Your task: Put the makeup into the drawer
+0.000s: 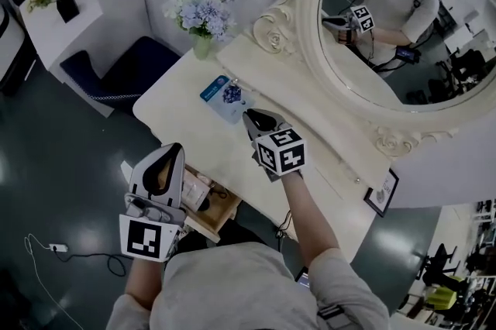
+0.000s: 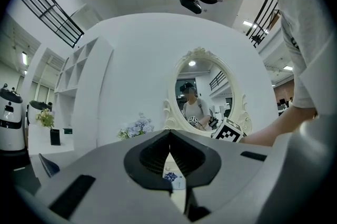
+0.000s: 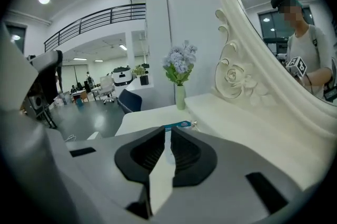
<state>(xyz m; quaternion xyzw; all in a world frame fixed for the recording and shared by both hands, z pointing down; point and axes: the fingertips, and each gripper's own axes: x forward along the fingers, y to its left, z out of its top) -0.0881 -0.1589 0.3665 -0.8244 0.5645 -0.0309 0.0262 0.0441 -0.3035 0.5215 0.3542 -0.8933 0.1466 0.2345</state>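
The makeup, a blue and white flat package (image 1: 225, 94), lies on the cream dressing table (image 1: 178, 108) in front of the mirror. My right gripper (image 1: 253, 118) hovers just to its right, pointing at it, jaws shut with nothing between them. In the right gripper view the package's blue edge (image 3: 179, 125) shows just beyond the right gripper (image 3: 168, 131). My left gripper (image 1: 173, 149) is at the table's near edge above the open wooden drawer (image 1: 215, 215), shut and empty. Through the gap under the left gripper's (image 2: 169, 134) tips the package (image 2: 172, 176) shows.
A vase of pale flowers (image 1: 203, 15) stands at the table's far corner by the large oval mirror (image 1: 387, 26). A dark blue chair (image 1: 124, 69) is to the left. A small picture frame (image 1: 381, 194) leans at the right end. The drawer holds small items (image 1: 198, 190).
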